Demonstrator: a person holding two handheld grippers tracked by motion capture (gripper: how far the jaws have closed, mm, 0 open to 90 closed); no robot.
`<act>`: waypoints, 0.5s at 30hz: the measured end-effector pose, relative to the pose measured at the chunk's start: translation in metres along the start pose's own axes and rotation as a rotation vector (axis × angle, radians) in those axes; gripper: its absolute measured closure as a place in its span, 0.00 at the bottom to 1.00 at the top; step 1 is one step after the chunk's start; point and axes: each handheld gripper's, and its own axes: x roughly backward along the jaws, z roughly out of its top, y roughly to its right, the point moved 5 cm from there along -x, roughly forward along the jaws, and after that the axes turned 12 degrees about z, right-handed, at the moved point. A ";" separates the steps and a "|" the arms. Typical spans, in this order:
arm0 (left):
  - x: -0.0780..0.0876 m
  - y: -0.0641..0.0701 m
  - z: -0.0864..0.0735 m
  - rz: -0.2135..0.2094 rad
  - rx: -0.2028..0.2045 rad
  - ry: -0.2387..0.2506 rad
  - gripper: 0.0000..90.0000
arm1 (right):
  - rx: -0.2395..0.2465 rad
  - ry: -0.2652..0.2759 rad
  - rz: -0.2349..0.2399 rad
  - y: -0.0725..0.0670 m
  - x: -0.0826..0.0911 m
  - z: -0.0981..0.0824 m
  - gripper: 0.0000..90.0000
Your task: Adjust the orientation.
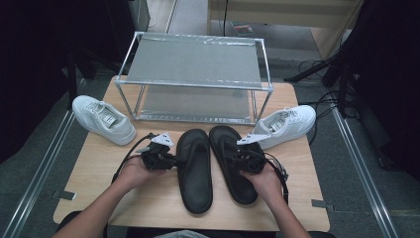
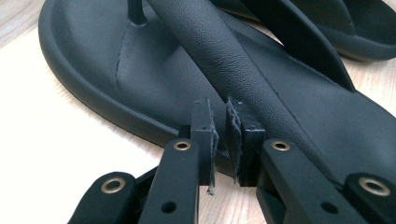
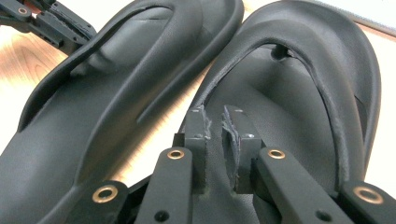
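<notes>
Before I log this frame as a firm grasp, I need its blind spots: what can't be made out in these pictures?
- High view: the jaws of the left gripper and right gripper are too small, blending into the black sandals.
- Left gripper view: whether anything is pinched in the narrow gap; the left sandal is cut off by the frame.
- Right gripper view: the right sandal heel lies behind the gripper.
- High view: the rack lower shelf is partly hidden by its top shelf.
</notes>
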 end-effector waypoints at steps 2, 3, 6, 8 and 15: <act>-0.001 0.002 0.001 -0.002 0.001 -0.003 0.90 | -0.001 0.001 0.002 0.000 0.000 0.000 0.90; -0.001 0.003 0.001 -0.007 0.001 -0.004 0.90 | -0.009 0.004 0.006 0.000 0.000 0.000 0.90; -0.003 0.006 0.003 -0.017 0.004 -0.001 0.91 | -0.030 0.008 0.025 0.001 0.000 0.000 0.90; -0.005 0.010 0.004 -0.028 0.001 0.001 0.91 | -0.033 0.012 0.025 0.002 0.000 0.000 0.90; -0.008 0.017 0.007 -0.036 -0.020 0.004 0.89 | -0.039 0.015 0.028 0.003 0.000 0.000 0.89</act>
